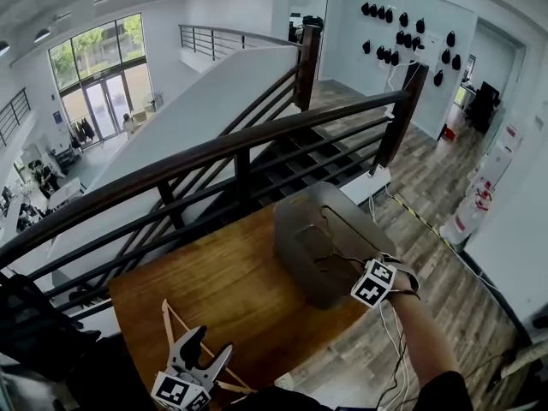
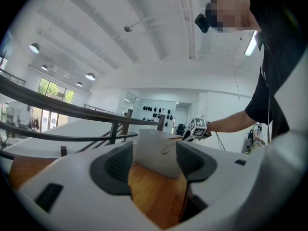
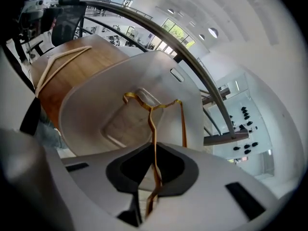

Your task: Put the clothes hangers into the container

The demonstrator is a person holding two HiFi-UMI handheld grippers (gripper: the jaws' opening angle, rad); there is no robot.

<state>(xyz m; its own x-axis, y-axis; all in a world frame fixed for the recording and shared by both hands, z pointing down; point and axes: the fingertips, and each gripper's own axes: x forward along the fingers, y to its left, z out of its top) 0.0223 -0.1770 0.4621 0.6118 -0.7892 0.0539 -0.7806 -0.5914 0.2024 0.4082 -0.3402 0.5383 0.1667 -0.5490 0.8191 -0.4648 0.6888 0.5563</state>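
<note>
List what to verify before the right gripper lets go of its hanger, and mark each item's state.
1. Grip: ok. The right gripper is shut on the held hanger.
2. Hanger over the opening: ok. It hangs inside the container.
3. Hanger resting on the container's bottom: cannot tell.
4. Left gripper free: ok. Its jaws stand apart with nothing between them.
5. Next piece ready: ok. A second hanger lies on the table.
</note>
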